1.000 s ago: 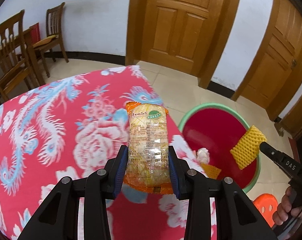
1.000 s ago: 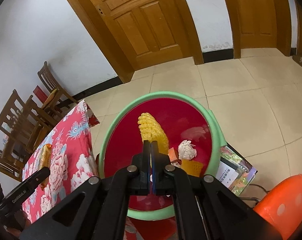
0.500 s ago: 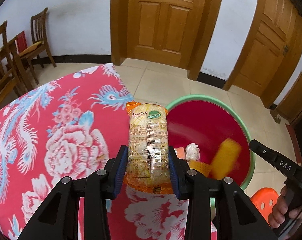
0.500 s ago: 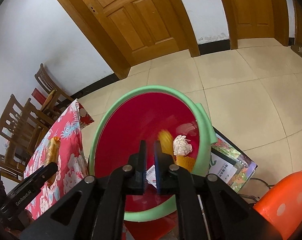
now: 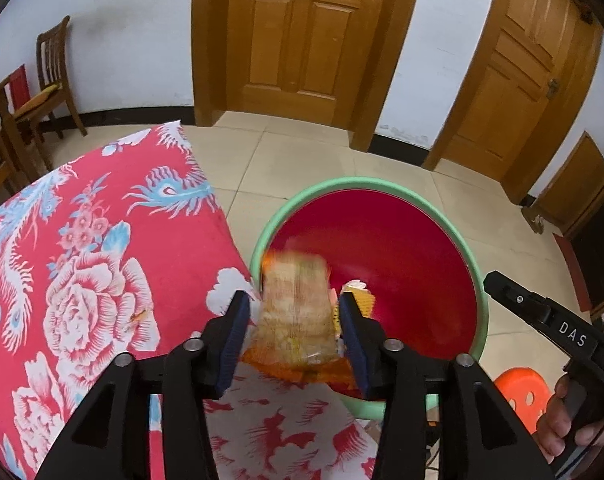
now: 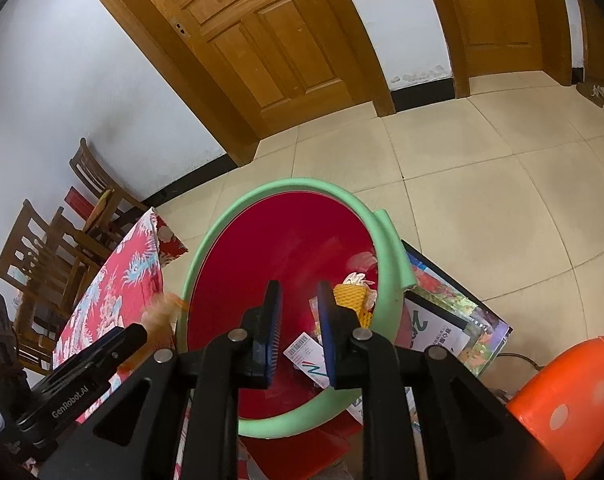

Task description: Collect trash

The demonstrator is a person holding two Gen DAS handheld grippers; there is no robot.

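Left gripper [image 5: 293, 320] just been opening: blurred snack packet [image 5: 295, 312] between parted pads, pads clear of it, above rim of red basin [image 5: 402, 248]. Right gripper [image 6: 297, 320] also just opening, empty, over basin. Right view alone shows yellow foam net [image 6: 350, 298], crumpled paper, barcode slip inside; left view shows floral counter [image 5: 101, 260]

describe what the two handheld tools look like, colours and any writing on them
Both are black angular frames with silver pivot bolts and blue ribbed pads on the fingers. The left tool reads "GenRobot.AI" along its side in the right wrist view; the right tool reads "DAS" in the left wrist view.
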